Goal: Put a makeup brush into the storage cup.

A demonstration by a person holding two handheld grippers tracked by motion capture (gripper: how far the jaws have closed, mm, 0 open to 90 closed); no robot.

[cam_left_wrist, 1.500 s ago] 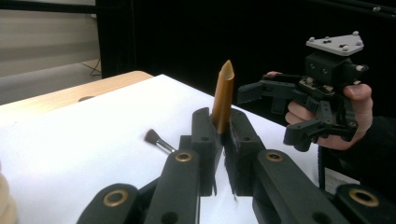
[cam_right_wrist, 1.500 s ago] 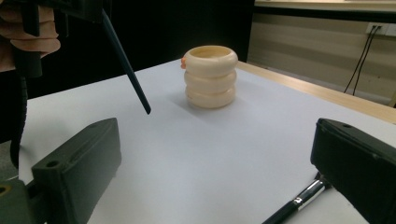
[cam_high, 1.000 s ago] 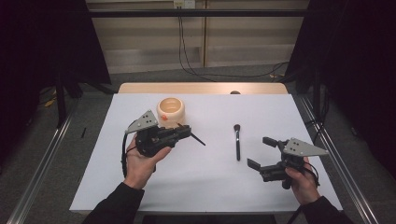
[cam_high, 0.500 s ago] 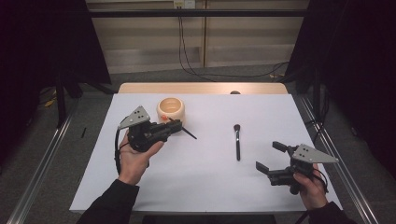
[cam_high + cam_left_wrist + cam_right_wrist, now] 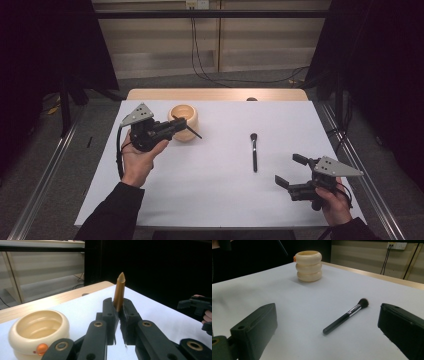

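White counter (image 5: 210, 200) carries a cream holder (image 5: 184, 121) and a makeup brush (image 5: 254, 151). Left gripper (image 5: 172, 129): jaws clamped on a brown pencil (image 5: 119, 292) beside the holder. Right gripper (image 5: 290, 169): jaws wide, empty.

My left gripper (image 5: 176, 127) sits clamped at centre-left of the frame (hand raised); my right gripper (image 5: 292, 170) gapes wide, lower right.

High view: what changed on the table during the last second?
The left tool, shut on the brown pencil, moved left and back to the cream holder. The right tool, open, withdrew toward the table's near right corner. The makeup brush and holder stayed put.
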